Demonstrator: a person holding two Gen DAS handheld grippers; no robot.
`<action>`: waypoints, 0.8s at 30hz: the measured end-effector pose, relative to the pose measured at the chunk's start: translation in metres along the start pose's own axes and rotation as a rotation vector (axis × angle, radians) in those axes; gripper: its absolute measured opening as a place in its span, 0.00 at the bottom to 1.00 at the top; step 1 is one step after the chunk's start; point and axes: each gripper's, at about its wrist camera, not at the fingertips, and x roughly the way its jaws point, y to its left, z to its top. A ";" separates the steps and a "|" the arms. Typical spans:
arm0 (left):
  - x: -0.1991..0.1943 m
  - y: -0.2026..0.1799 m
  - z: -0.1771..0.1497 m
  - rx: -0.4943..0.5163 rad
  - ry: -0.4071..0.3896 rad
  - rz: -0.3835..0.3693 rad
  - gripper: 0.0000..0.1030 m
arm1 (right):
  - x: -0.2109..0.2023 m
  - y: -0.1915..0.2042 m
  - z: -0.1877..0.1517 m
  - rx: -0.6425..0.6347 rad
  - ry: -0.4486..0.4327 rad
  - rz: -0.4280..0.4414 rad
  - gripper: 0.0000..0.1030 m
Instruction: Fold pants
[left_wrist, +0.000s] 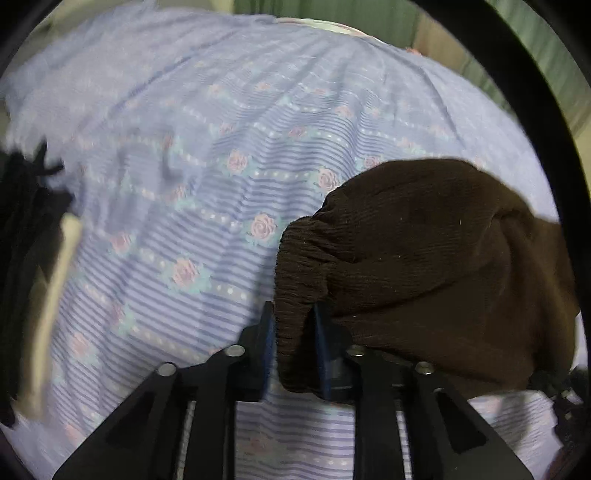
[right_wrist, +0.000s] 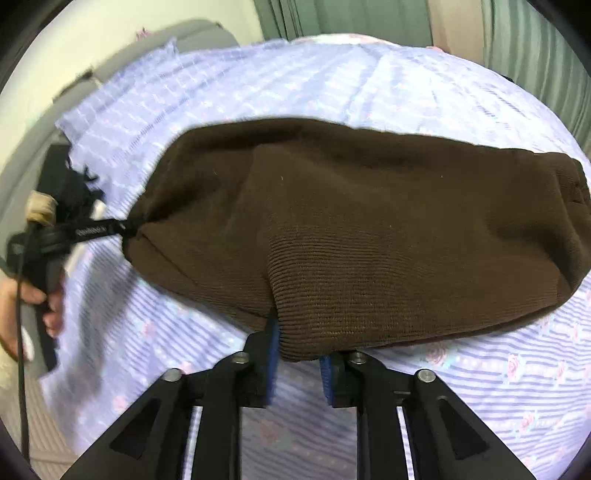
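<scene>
The pants (right_wrist: 369, 229) are dark brown ribbed knit, stretched out above a lilac striped bedsheet (right_wrist: 258, 81) with pink roses. My left gripper (left_wrist: 293, 314) is shut on a gathered edge of the pants (left_wrist: 424, 258), which hang to its right. It also shows in the right wrist view (right_wrist: 129, 227), pinching the pants' far left corner. My right gripper (right_wrist: 297, 336) is shut on the near hem of the pants. The cloth hides both grippers' fingertips.
The bedsheet (left_wrist: 221, 147) covers the bed. Green curtains (right_wrist: 535, 44) hang behind it. A grey headboard or sofa edge (right_wrist: 44, 129) and a black fringed item (right_wrist: 74, 188) lie at the left. A person's hand (right_wrist: 33, 299) holds the left gripper.
</scene>
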 end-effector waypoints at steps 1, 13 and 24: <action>-0.006 -0.002 -0.001 0.010 -0.008 0.041 0.48 | 0.001 -0.002 -0.003 0.001 0.013 -0.018 0.35; -0.113 -0.114 -0.051 0.261 -0.312 -0.102 0.61 | -0.119 -0.132 -0.004 0.135 -0.339 -0.404 0.80; -0.085 -0.191 -0.073 0.314 -0.280 -0.129 0.61 | -0.061 -0.241 0.035 0.340 -0.290 -0.392 0.79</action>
